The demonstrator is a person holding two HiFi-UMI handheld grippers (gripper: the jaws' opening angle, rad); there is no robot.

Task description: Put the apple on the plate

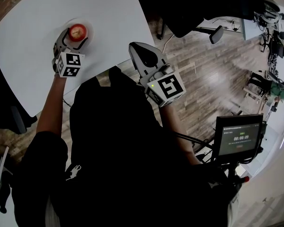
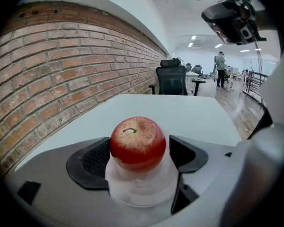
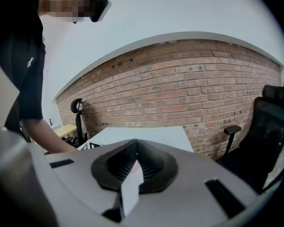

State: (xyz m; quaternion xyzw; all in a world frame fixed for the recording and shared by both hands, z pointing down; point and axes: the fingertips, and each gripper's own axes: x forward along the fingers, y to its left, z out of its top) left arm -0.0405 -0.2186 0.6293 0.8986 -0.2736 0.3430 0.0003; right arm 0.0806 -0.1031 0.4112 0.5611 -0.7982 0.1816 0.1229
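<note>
Apple point(image 1: 77, 31): on plate point(image 2: 139, 193), upper left of frame, white table point(image 1: 33, 8) | Left gripper point(image 1: 77, 35): jaws parted astride apple, slight gap at right side | Right gripper point(image 3: 132, 167): closed, empty, mid-frame off table edge

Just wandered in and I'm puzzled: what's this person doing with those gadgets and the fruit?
A person stands at a white table with a hand-held gripper in each hand. The left hand-held gripper has its jaws on either side of a red apple, which sits on a small clear plate. A slim gap shows on one side, so the apple doesn't look gripped. The right hand-held gripper is shut, empty, and held beside the table.
</note>
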